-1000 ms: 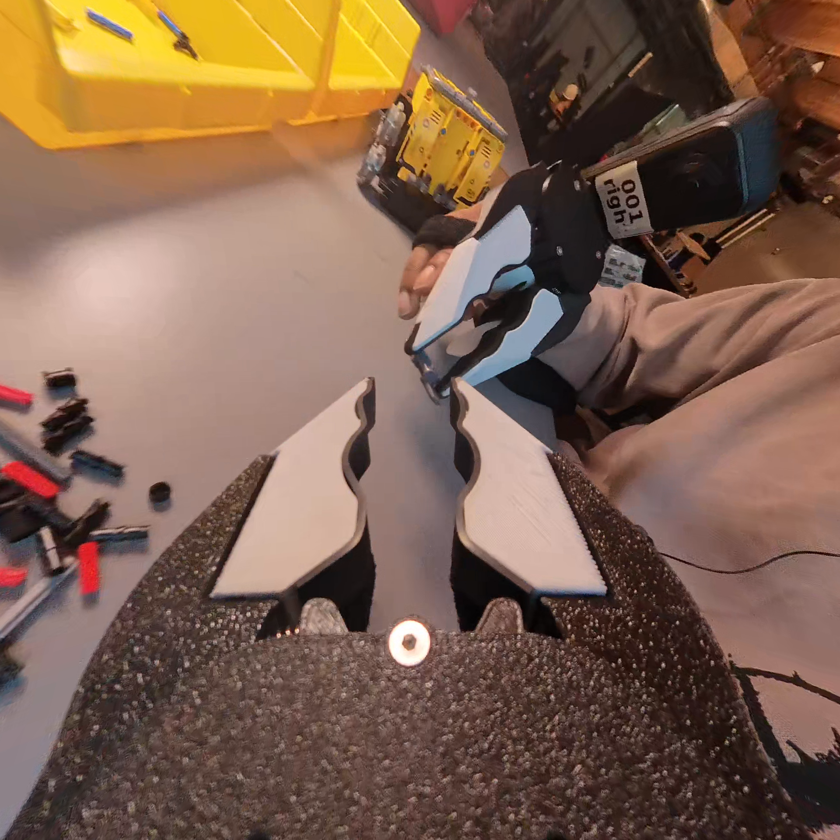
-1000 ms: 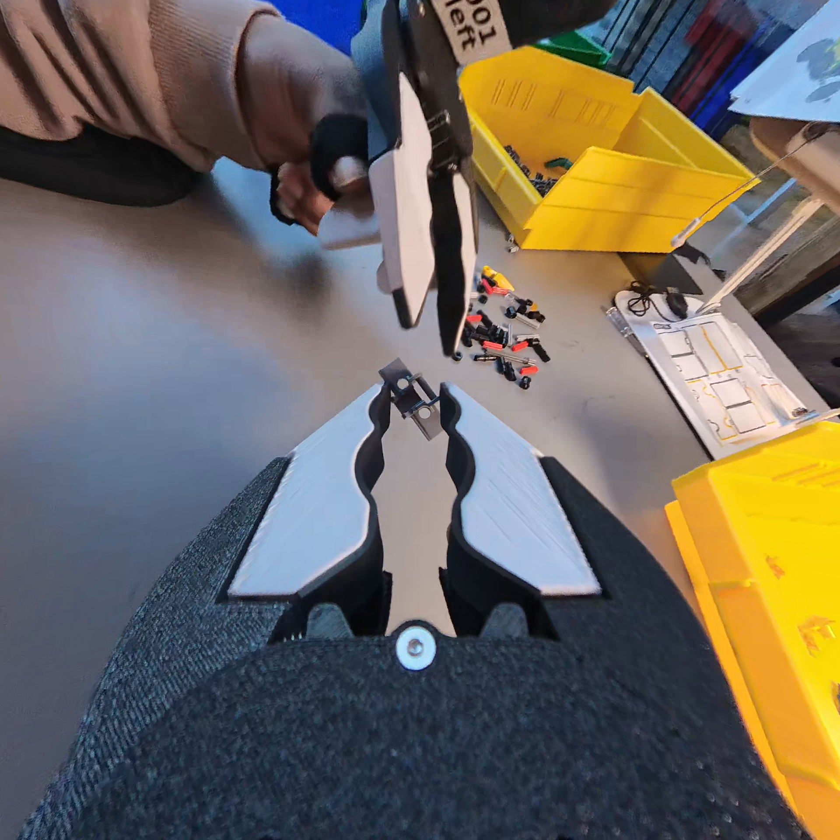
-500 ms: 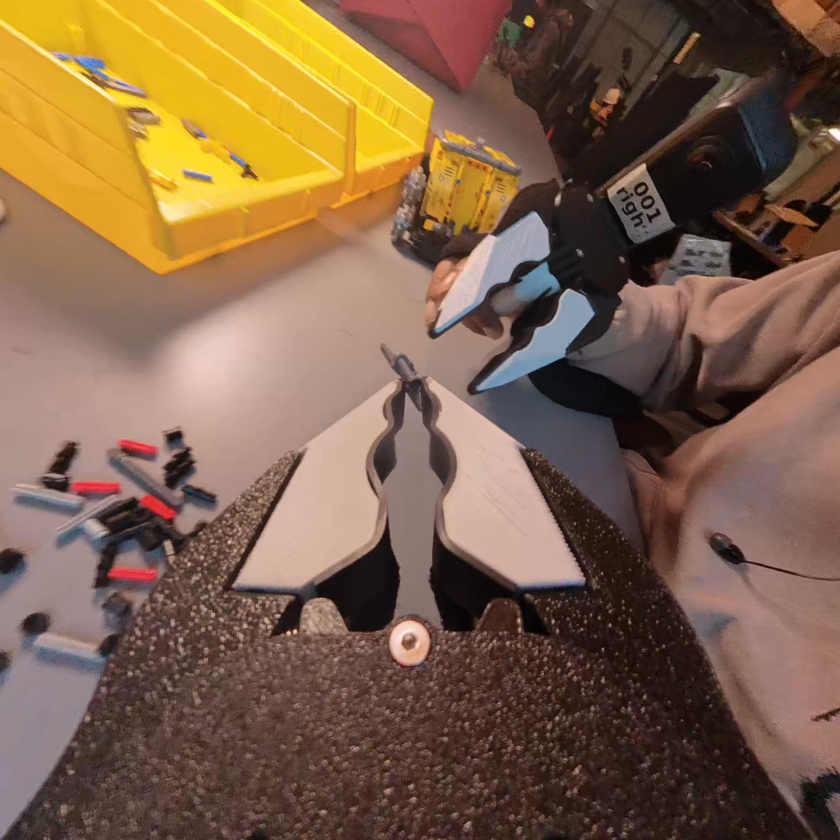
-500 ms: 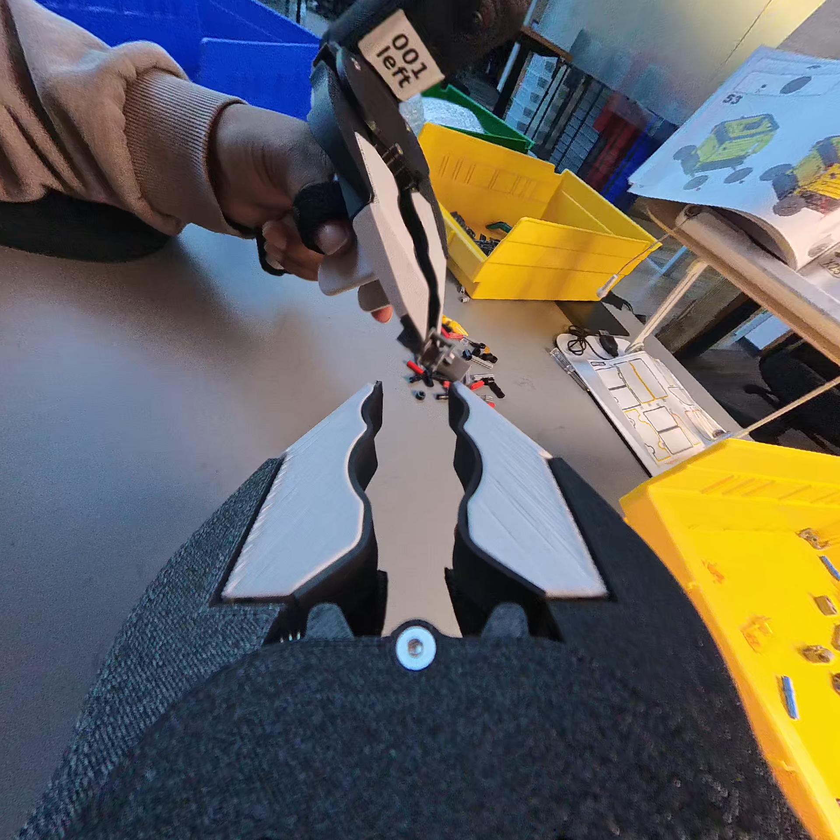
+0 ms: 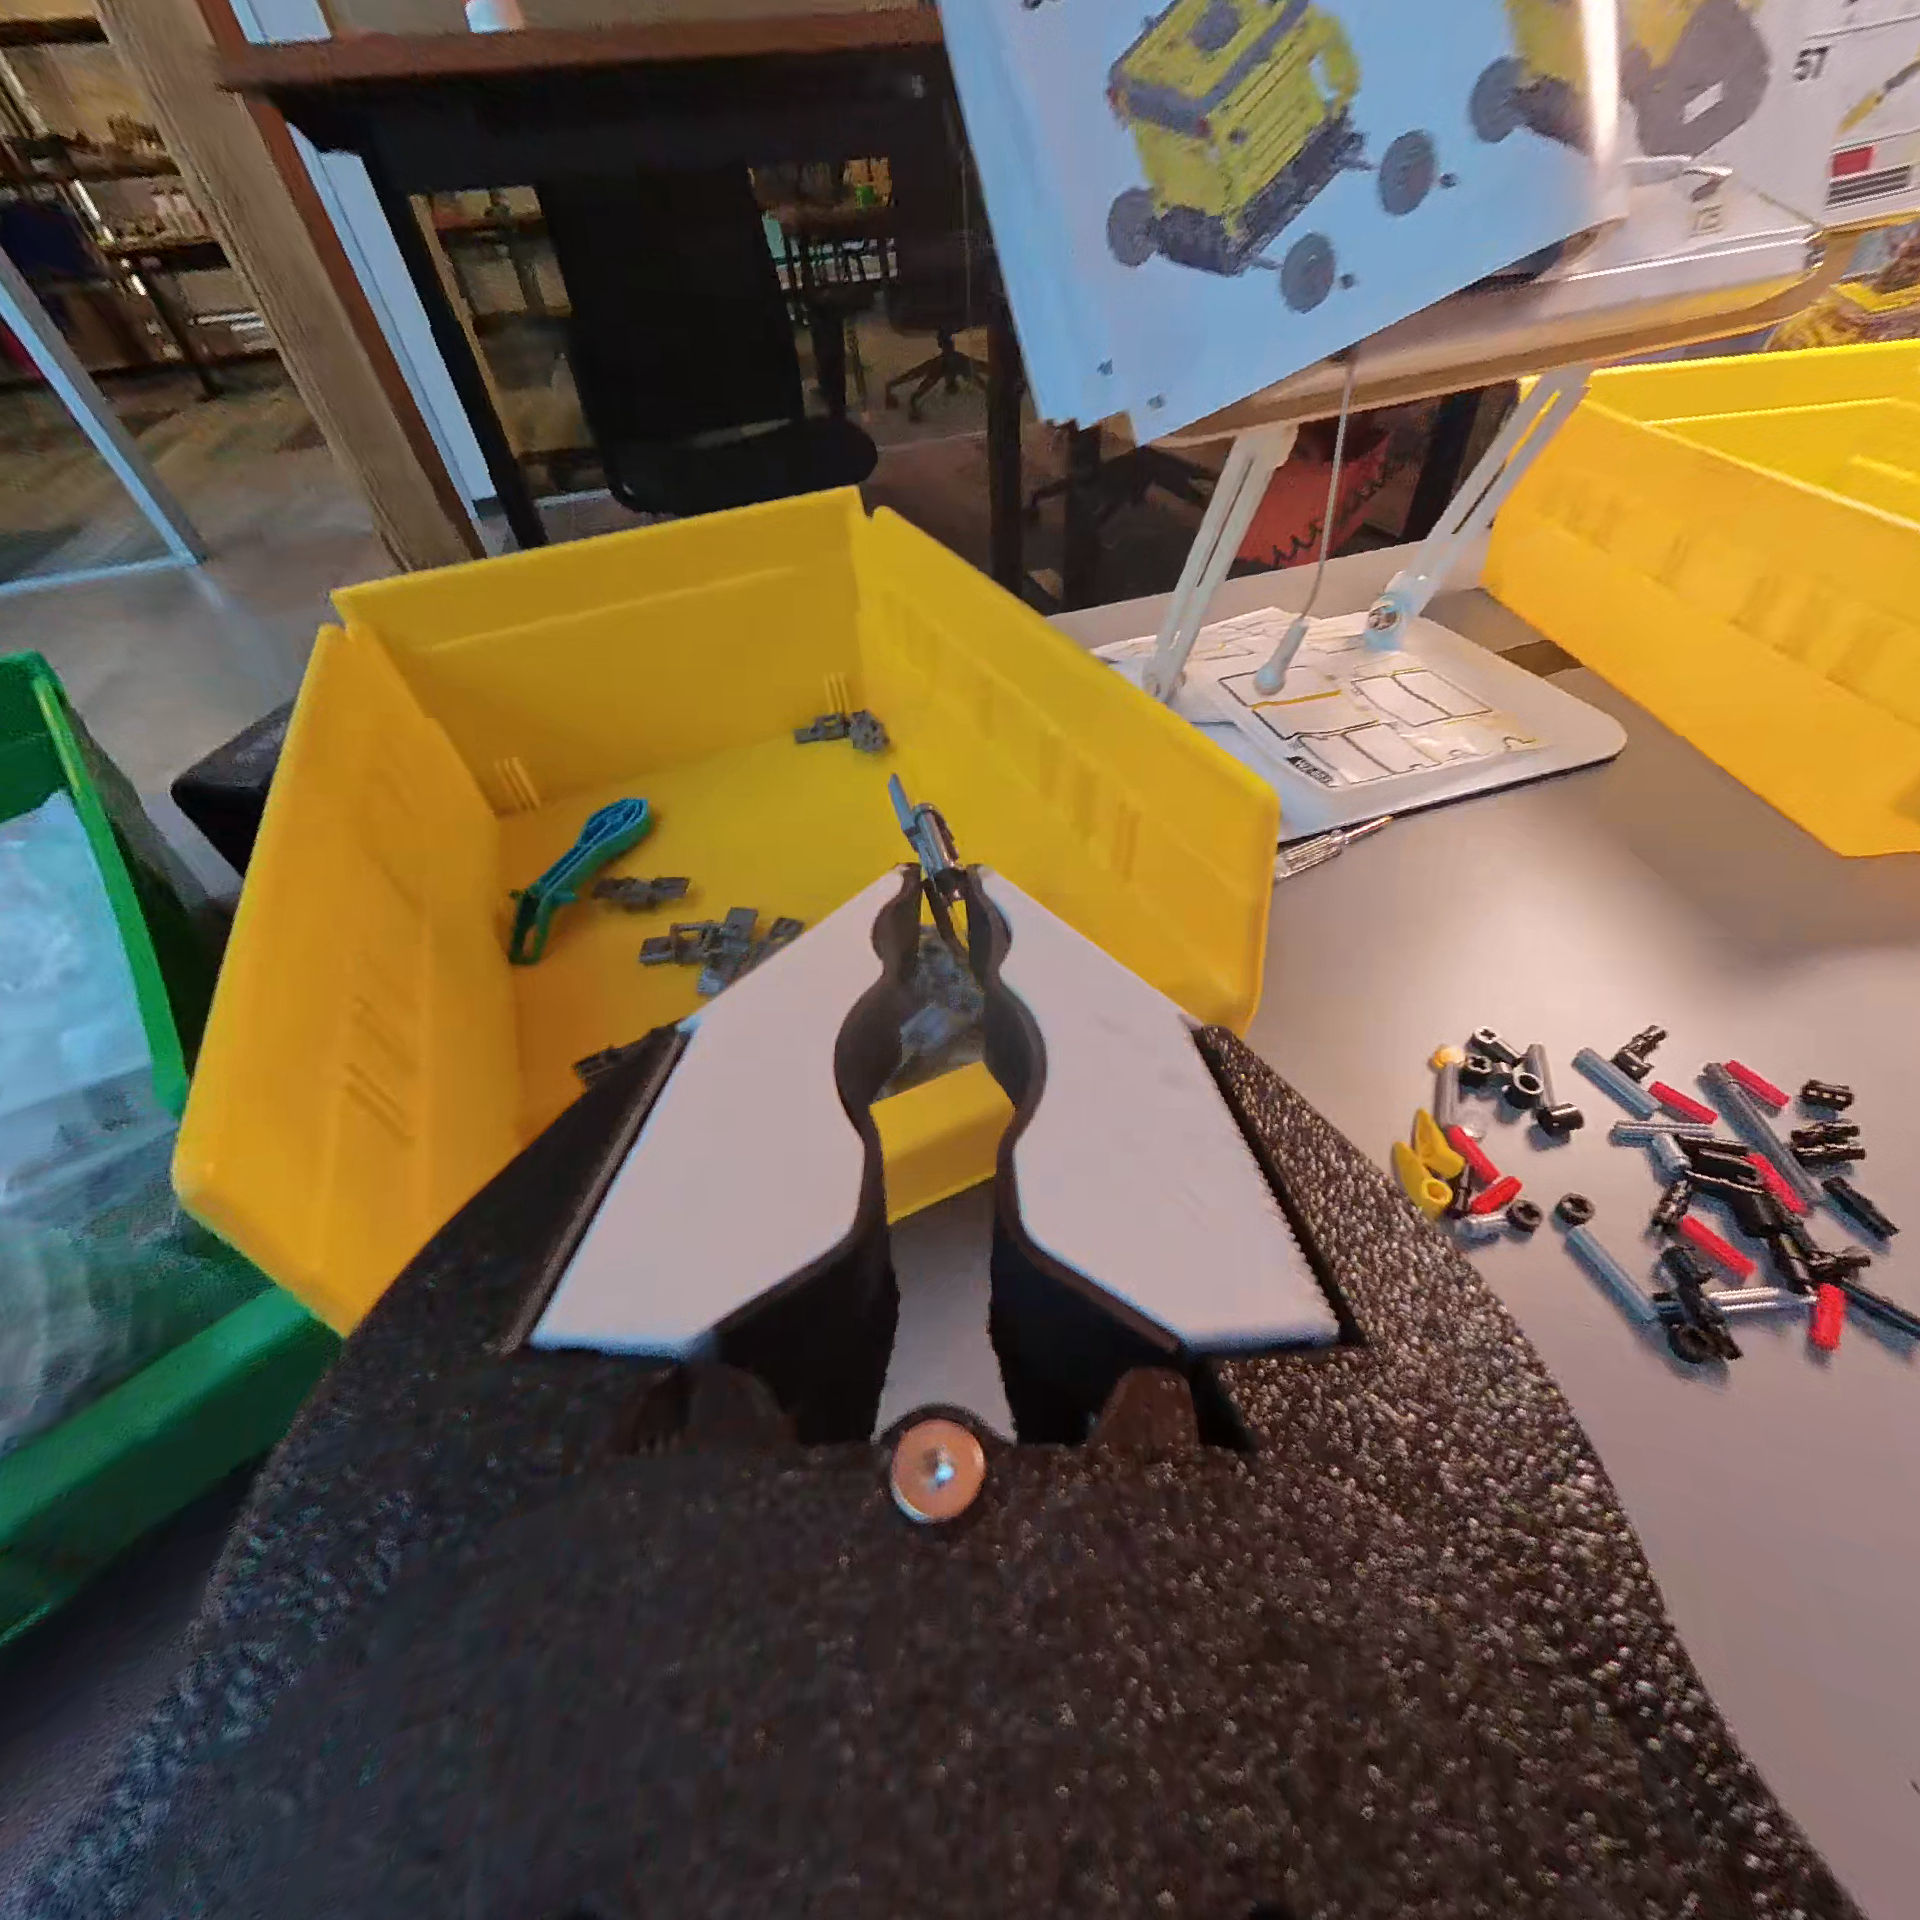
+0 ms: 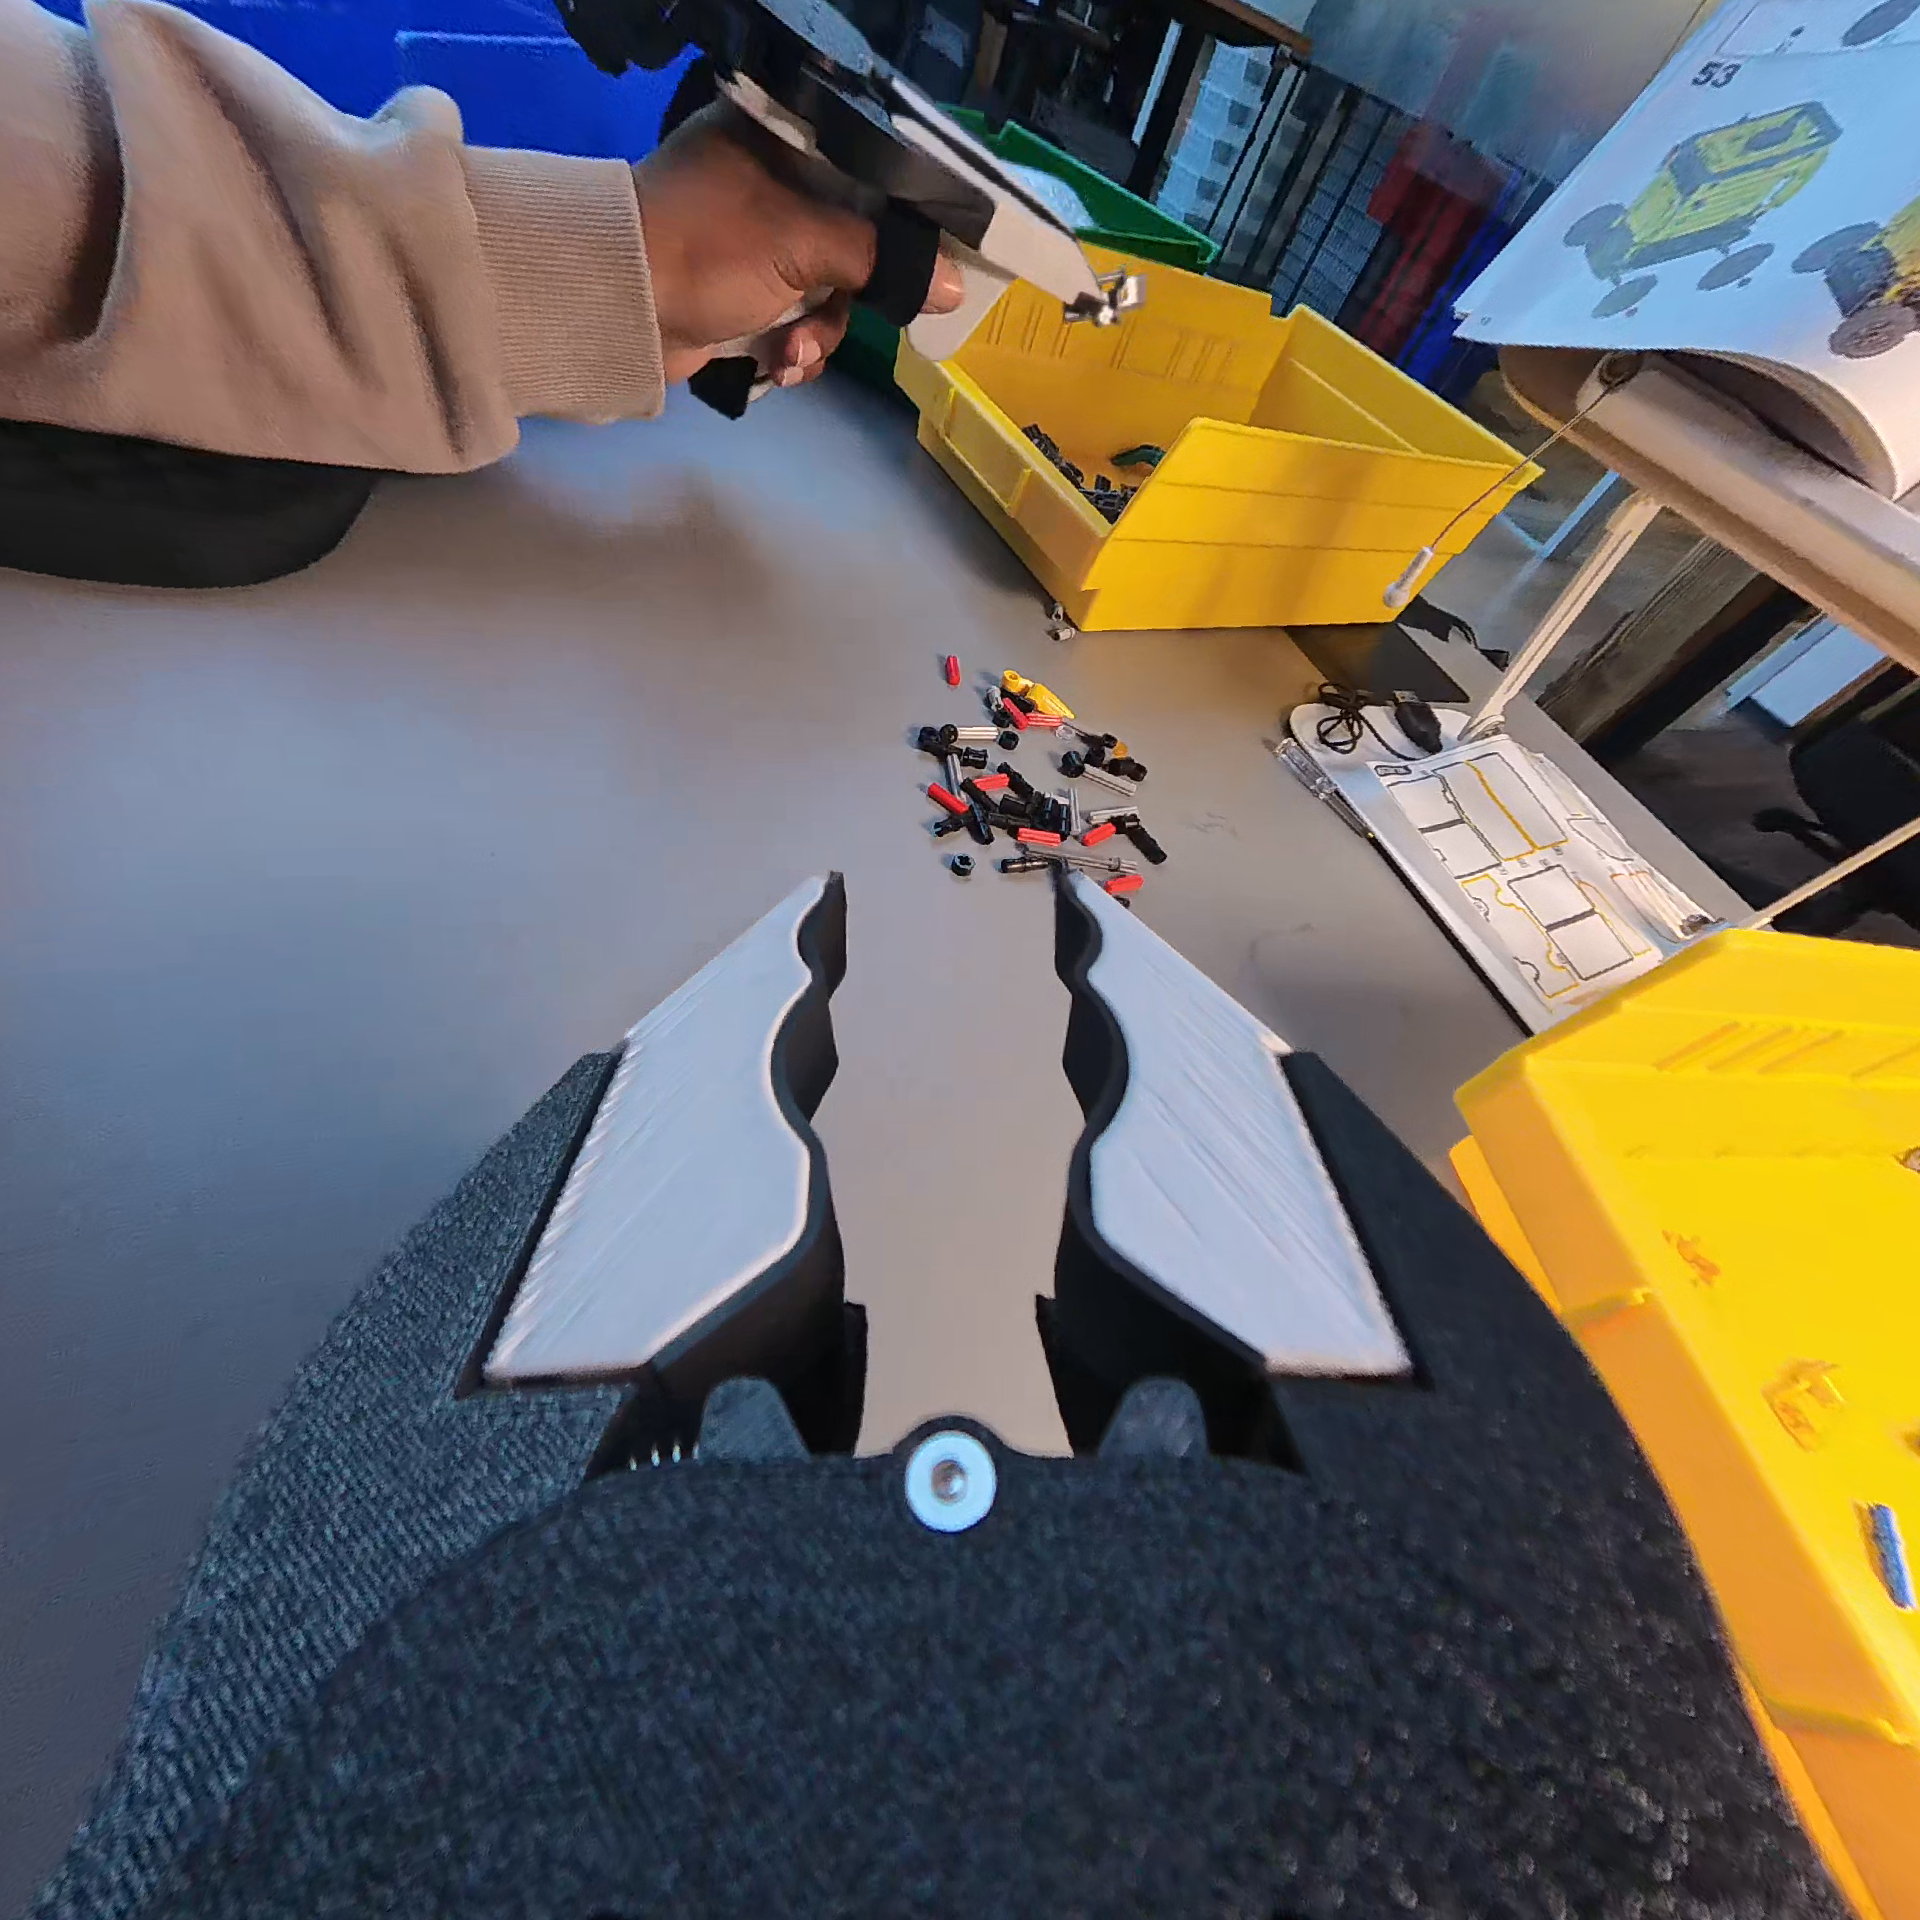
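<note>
My left gripper [image 5: 943, 881] is shut on a small grey building-toy piece [image 5: 920, 831] and holds it above the open yellow bin [image 5: 353, 935], which has several grey pieces [image 5: 717, 940] and a teal tool [image 5: 582, 862] inside. In the right wrist view the left gripper [image 6: 1091, 296] shows far off, with the piece [image 6: 1112, 296] at its tips over the same bin [image 6: 1247, 551]. My right gripper [image 6: 948, 894] is open and empty, low over the grey table [image 6: 416, 831], just short of a pile of small black, red and grey pins [image 6: 1029, 790].
A green bin [image 5: 94, 1299] stands left of the yellow one. An instruction booklet [image 5: 1299, 177] rests on a white stand with a flat base [image 5: 1455, 738]. More yellow bins are at the right [image 5: 1745, 623] [image 6: 1745, 1299]. A person's sleeved arm [image 6: 291, 270] reaches across. The grippers' ends are close to 30 centimetres from one another.
The grey piece passed from my right gripper to my left, which shut on it and swung left over the yellow bin. My right gripper opened and pulled back toward the pin pile.
</note>
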Tool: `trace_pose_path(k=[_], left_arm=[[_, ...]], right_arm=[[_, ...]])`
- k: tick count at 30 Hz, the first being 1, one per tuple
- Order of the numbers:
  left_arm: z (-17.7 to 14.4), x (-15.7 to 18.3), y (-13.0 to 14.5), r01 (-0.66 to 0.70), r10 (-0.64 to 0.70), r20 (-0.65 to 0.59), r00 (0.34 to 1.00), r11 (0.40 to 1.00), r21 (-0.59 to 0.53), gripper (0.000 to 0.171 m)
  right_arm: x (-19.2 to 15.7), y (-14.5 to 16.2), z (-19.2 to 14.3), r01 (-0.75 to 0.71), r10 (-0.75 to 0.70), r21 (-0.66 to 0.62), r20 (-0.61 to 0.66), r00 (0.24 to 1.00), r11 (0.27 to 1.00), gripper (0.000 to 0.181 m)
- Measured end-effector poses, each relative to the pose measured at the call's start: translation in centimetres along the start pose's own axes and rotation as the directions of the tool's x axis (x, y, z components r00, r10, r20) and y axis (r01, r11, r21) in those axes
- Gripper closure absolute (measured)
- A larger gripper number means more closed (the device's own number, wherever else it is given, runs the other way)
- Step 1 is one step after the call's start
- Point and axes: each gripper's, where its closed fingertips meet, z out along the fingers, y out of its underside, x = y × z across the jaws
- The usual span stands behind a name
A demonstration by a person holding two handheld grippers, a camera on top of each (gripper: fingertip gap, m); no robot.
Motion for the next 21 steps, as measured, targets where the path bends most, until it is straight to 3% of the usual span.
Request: trace_pose_path(k=[3, 10, 18, 21], left_arm=[[0.2, -1.0, 1.0, 0.035, -0.035, 0.019, 0.999, 0.999, -0.029, 0.158], [-0.3, -0.5, -0.2, 0.029, -0.029, -0.001, 1.000, 0.998, 0.062, 0.108], [-1.1, 3.1, -2.5, -0.029, 0.048, -0.097, 0.994, 0.981, 0.193, 0.083], [-1.5, 5.3, -3.4, 0.001, 0.045, -0.189, 0.981, 0.971, 0.238, 0.071]], right_arm=[[0.4, 0.2, 0.0, -0.025, 0.025, 0.006, -0.009, 1.000, 1.000, 0.140], [2.0, 0.8, -0.3, -0.118, 0.119, 0.035, -0.025, 0.993, 0.992, 0.135], [3.7, 1.1, -0.5, -0.187, 0.193, 0.081, -0.073, 0.978, 0.979, 0.130], [4.3, 1.0, -0.7, -0.204, 0.213, 0.103, -0.090, 0.973, 0.973, 0.127]])
